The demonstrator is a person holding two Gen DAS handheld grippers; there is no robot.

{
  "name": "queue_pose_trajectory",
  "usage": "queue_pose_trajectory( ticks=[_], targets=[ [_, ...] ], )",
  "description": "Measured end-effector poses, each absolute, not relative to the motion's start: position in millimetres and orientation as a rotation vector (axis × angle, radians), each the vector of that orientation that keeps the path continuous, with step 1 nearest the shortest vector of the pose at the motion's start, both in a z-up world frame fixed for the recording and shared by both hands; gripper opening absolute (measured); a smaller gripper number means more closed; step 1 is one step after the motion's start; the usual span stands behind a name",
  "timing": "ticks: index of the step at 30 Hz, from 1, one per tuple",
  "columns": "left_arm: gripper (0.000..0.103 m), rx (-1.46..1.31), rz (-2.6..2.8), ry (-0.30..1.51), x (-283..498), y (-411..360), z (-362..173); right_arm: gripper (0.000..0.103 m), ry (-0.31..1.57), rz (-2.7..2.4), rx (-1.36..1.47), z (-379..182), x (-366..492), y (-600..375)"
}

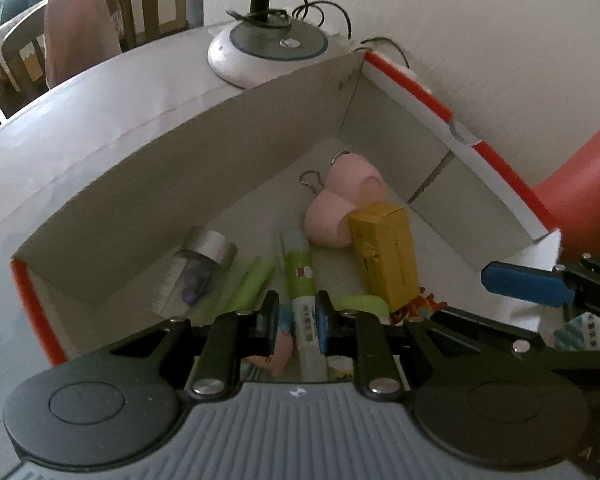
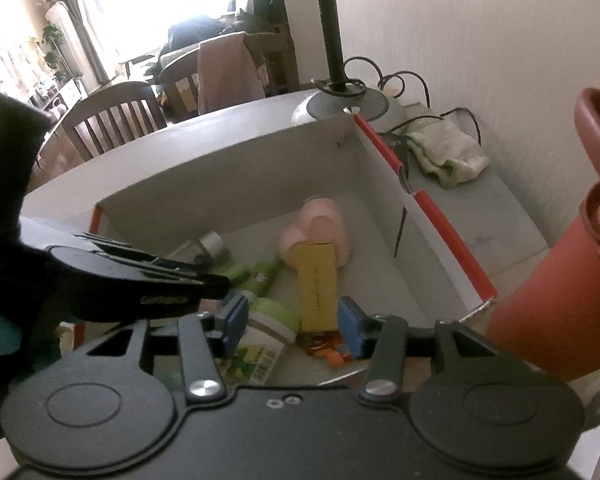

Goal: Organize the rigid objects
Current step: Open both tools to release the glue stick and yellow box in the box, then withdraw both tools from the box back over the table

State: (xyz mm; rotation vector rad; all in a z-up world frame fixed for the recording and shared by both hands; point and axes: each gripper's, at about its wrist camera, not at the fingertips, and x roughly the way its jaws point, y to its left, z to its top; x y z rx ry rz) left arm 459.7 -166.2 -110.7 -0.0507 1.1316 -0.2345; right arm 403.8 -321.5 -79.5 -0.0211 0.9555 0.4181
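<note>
**Two claws over a half-filled cardboard box**

Left wrist view: the left claw [image 1: 297, 320] sits low centre, its blue pads drawn nearly together with nothing pinched between them; log and frame agree it is clenched empty. Below it, in the open cardboard box [image 1: 148, 168] on the white tabletop [image 1: 100, 96], lie a yellow carton [image 1: 384, 256] at centre right, two pink egg-shaped cases [image 1: 340, 204] just behind and touching it, a green-and-white glue tube [image 1: 302, 280], and a silver-capped jar [image 1: 202, 264] at lower left. A lamp base [image 1: 268, 54] stands beyond the box's far corner. A red bottle [image 1: 580, 192] fills the right edge.

Right wrist view: the right claw [image 2: 294, 324] at lower centre stands released, pads apart, straddling the near end of the yellow carton [image 2: 316, 288] without pressing it. The left claw's black body [image 2: 140, 284] reaches in from the left. A crumpled cloth [image 2: 448, 152] lies upper right, outside the box.
</note>
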Motion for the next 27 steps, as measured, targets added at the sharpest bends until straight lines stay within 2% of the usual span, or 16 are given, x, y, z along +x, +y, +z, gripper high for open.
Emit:
queue_pose_trajectory(
  ticks=[13, 17, 27],
  targets=[
    [0.018, -0.033, -0.248, 0.998, 412.6, -143.0, -65.5, 0.057, 0.907, 0.471, -0.020, -52.7, 369.8, -296.8],
    [0.018, -0.047, -0.247, 0.966, 395.2, -127.7, -53.6, 0.062, 0.894, 0.491, -0.013, -46.1, 358.1, -286.9],
    [0.018, -0.063, -0.233, 0.913, 357.6, -84.6, -42.4, 0.070, 0.868, 0.537, -0.012, -39.5, 326.9, -258.5]
  ],
)
